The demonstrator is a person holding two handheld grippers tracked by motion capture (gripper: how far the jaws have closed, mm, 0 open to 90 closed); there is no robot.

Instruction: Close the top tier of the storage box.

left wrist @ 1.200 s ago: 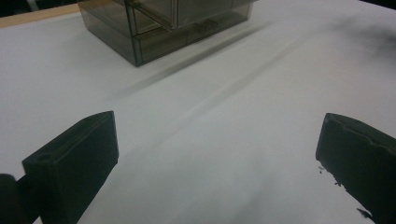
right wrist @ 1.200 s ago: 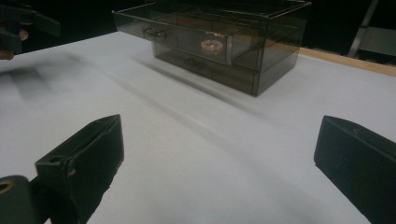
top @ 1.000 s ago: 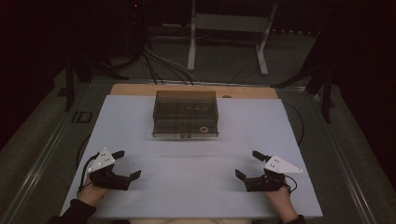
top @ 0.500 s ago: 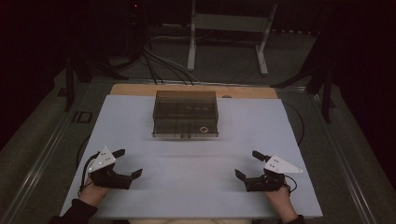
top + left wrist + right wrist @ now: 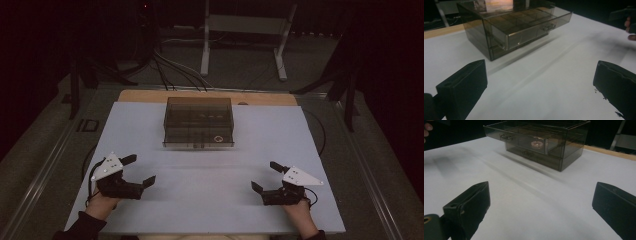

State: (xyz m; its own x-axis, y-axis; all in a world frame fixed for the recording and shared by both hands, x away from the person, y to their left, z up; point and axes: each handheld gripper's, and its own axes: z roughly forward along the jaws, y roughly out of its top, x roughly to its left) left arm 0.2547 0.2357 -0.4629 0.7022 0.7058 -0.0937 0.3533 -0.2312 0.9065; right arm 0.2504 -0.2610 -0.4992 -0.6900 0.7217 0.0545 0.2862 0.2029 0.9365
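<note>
A smoky see-through drawer box stands at the middle back of the white table; its upper drawer is pulled partly out. A small pinkish ring lies inside that drawer near its right end, also seen as the ring from above. My left gripper rests open at the front left, nothing between its jaws. My right gripper rests open at the front right, equally empty. Both point toward the drawer box, well short of it.
The white table top lies bare between the grippers and the box. A wooden strip runs along the back edge. Cables and a metal stand sit on the dark floor beyond.
The left gripper has shifted slightly to the right; the right gripper and the box hold still.
</note>
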